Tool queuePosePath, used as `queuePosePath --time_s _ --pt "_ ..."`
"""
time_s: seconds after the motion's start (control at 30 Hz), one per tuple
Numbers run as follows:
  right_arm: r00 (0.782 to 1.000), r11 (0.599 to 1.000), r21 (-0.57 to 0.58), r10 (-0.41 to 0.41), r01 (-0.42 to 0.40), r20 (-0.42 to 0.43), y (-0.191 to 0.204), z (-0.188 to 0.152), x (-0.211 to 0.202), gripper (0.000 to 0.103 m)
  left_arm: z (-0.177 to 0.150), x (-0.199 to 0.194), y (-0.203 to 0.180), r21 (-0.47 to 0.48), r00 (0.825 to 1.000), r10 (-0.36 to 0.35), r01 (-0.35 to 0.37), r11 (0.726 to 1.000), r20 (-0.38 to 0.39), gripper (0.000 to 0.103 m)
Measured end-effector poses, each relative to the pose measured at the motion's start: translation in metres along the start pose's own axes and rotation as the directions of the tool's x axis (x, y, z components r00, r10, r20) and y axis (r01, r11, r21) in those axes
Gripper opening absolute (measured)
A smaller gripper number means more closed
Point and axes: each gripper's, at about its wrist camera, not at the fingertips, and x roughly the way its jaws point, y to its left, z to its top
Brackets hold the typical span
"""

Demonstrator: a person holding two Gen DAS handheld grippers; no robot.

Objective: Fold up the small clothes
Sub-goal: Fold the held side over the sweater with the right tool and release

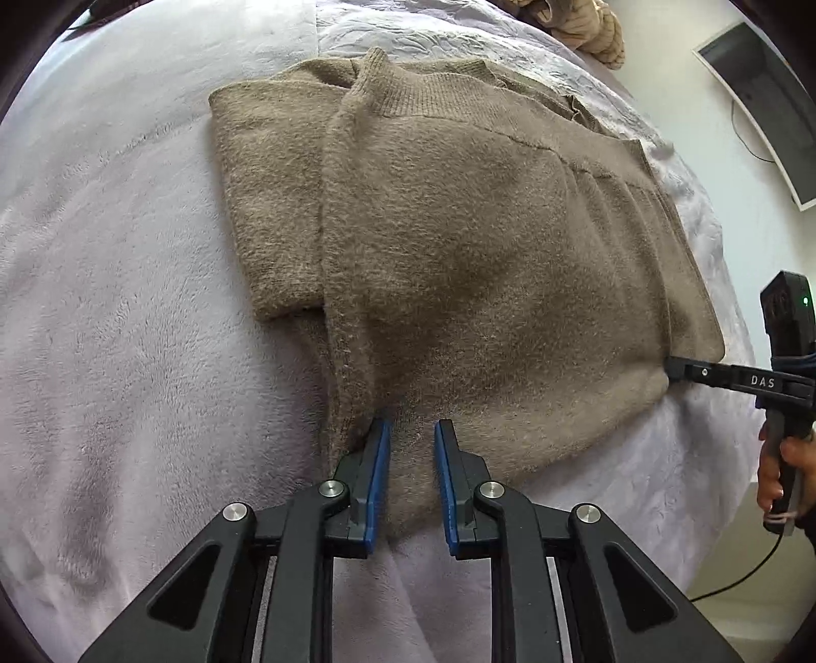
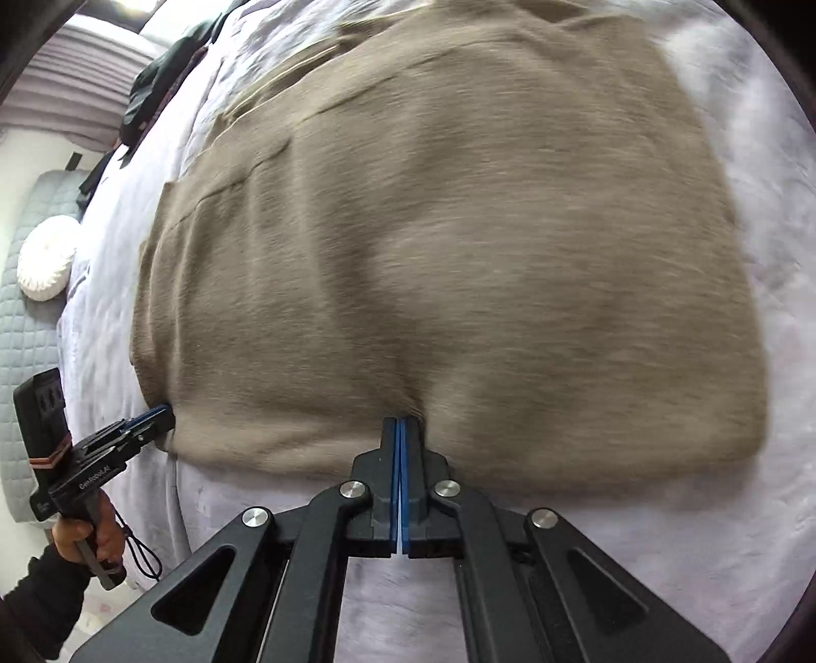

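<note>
A fuzzy taupe sweater (image 1: 449,245) lies partly folded on a lilac blanket, one sleeve folded across its left side. My left gripper (image 1: 412,431) is open, its blue pads straddling the sweater's near hem edge. My right gripper (image 2: 401,423) is shut on the sweater (image 2: 449,245) at its near hem; the cloth puckers at the pads. The right gripper also shows in the left wrist view (image 1: 673,368), at the sweater's right corner. The left gripper shows in the right wrist view (image 2: 158,415), at the sweater's left corner.
The lilac blanket (image 1: 127,306) covers the bed all around. A beige knit item (image 1: 586,25) lies at the far edge. Dark clothes (image 2: 168,66) lie at the far left in the right wrist view. A white round cushion (image 2: 46,265) sits on a grey quilted seat.
</note>
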Motion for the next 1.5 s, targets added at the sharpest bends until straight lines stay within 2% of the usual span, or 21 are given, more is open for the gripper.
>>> queuePosePath --time_s 0.03,0.1,0.2,0.33,0.43,0.47,0.6,0.73,0.8,0.9,1.03,1.23,1.3,1.33,1.5 --pt "0.999 0.999 0.020 -0.035 0.035 -0.004 -0.004 0.000 -0.003 0.000 0.001 -0.003 -0.004 0.000 1.000 -0.002 0.002 1.000 0.001 0.021" --pt "1.000 0.999 0.035 -0.009 0.008 0.008 -0.003 -0.002 -0.011 0.002 0.006 -0.008 -0.017 0.009 1.000 -0.024 0.024 1.000 0.012 0.021" --pt "0.999 1.000 -0.004 0.028 -0.028 0.037 0.006 -0.007 -0.024 0.004 0.008 -0.016 -0.042 0.043 0.997 -0.077 0.076 0.996 0.029 0.021" --pt "0.999 0.999 -0.040 0.017 -0.015 0.041 0.018 -0.005 -0.021 0.004 0.015 0.003 -0.080 0.084 0.995 -0.102 0.101 0.991 0.011 0.021" --pt "0.998 0.999 -0.020 -0.035 0.036 0.049 0.011 0.000 -0.017 0.004 0.018 0.028 -0.091 0.103 1.000 -0.025 0.026 0.994 -0.015 0.021" --pt "0.997 0.998 -0.005 -0.058 0.058 0.053 0.003 0.000 -0.019 0.004 0.016 0.037 -0.085 0.089 0.999 0.001 0.002 0.996 -0.038 0.021" --pt "0.989 0.990 0.020 -0.141 0.140 0.045 -0.044 -0.003 -0.027 0.000 0.010 0.040 -0.061 0.012 0.998 -0.050 0.051 0.999 -0.039 0.021" --pt "0.995 0.995 0.071 -0.071 0.066 0.064 -0.076 -0.010 -0.040 0.000 0.005 0.031 -0.051 -0.025 0.998 -0.037 0.036 0.999 -0.043 0.021" --pt "0.991 0.991 0.098 -0.104 0.096 0.083 -0.082 -0.012 -0.047 0.000 0.001 0.030 -0.050 -0.036 0.999 -0.025 0.023 0.999 -0.046 0.021" --pt "0.994 0.984 0.174 -0.052 0.035 0.093 -0.101 -0.016 -0.053 0.000 -0.004 0.025 -0.048 -0.058 0.998 -0.012 0.009 0.998 -0.055 0.021" --pt "0.993 0.969 0.247 -0.041 0.012 0.114 -0.120 -0.018 -0.061 0.000 -0.012 0.018 -0.042 -0.090 0.997 0.019 -0.026 0.996 -0.075 0.021" --pt "0.988 0.948 0.319 -0.060 0.011 0.143 -0.131 -0.029 -0.079 0.000 -0.025 -0.001 -0.034 -0.160 0.995 0.064 -0.076 0.984 -0.081 0.021" --pt "0.987 0.939 0.343 -0.073 0.020 0.140 -0.128 -0.035 -0.083 0.007 -0.031 -0.012 -0.035 -0.165 0.996 0.058 -0.069 0.984 -0.073 0.021" --pt "0.988 0.932 0.360 -0.080 0.027 0.134 -0.130 -0.039 -0.086 0.007 -0.034 -0.016 -0.037 -0.166 0.996 0.051 -0.062 0.984 -0.069 0.021" --pt "0.989 0.917 0.396 -0.003 -0.056 0.145 -0.128 -0.061 -0.099 0.007 -0.048 -0.043 -0.053 -0.169 0.998 0.044 -0.050 0.984 -0.039 0.021"
